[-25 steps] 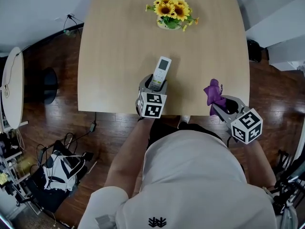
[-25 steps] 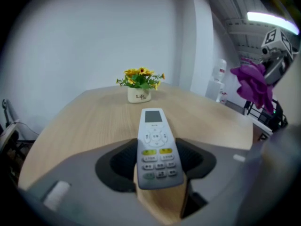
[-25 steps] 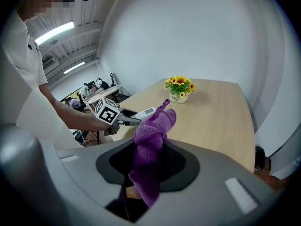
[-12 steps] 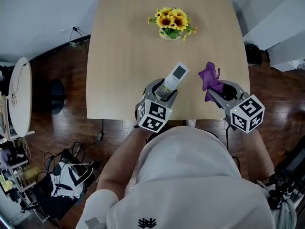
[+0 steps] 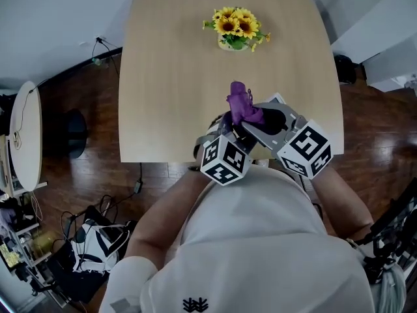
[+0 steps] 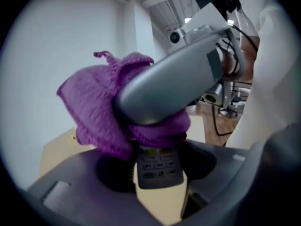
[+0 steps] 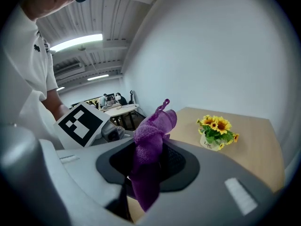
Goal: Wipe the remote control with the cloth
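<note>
Your cloth [image 6: 99, 117] hides most of the remote [image 6: 160, 166]. Your left hand-held gripper [image 6: 156, 180] pinches the remote; your right hand-held gripper [image 7: 146, 173] pinches the cloth.

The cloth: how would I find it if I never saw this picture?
Find the wooden table and look at its near edge. There the right gripper pinches the cloth over the remote that the left gripper holds. The cloth is the only purple, fuzzy thing; the flowers are yellow and the remote has buttons.
</note>
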Tool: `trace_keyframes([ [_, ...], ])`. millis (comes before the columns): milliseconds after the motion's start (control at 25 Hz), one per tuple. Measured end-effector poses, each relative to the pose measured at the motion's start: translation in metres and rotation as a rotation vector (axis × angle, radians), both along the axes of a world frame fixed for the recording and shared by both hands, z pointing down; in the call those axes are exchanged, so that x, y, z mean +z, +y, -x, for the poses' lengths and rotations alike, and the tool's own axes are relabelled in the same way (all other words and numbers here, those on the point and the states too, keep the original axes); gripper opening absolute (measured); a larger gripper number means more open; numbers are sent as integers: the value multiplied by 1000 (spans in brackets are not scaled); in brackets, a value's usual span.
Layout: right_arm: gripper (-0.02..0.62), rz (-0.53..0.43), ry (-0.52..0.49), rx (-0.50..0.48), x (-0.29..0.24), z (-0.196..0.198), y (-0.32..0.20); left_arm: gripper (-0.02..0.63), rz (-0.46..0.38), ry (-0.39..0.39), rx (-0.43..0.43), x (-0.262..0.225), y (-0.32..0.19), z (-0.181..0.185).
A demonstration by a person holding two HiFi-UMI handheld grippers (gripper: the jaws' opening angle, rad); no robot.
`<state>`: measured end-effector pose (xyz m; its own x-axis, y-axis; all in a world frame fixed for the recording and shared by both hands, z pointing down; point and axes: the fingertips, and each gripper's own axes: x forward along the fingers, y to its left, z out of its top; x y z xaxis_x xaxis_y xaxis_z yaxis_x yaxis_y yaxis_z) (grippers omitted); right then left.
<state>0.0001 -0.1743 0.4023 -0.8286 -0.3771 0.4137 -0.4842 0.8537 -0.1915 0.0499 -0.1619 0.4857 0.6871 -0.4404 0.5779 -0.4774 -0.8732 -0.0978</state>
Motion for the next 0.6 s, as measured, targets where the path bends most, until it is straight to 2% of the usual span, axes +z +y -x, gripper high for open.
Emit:
trace_keyframes([
  [240, 126, 110, -88, 53, 6, 12, 6, 273, -1, 5, 17, -9, 5, 9],
  [600, 124, 46, -5, 97, 12, -8, -10, 273, -1, 30, 19, -12, 4, 14],
])
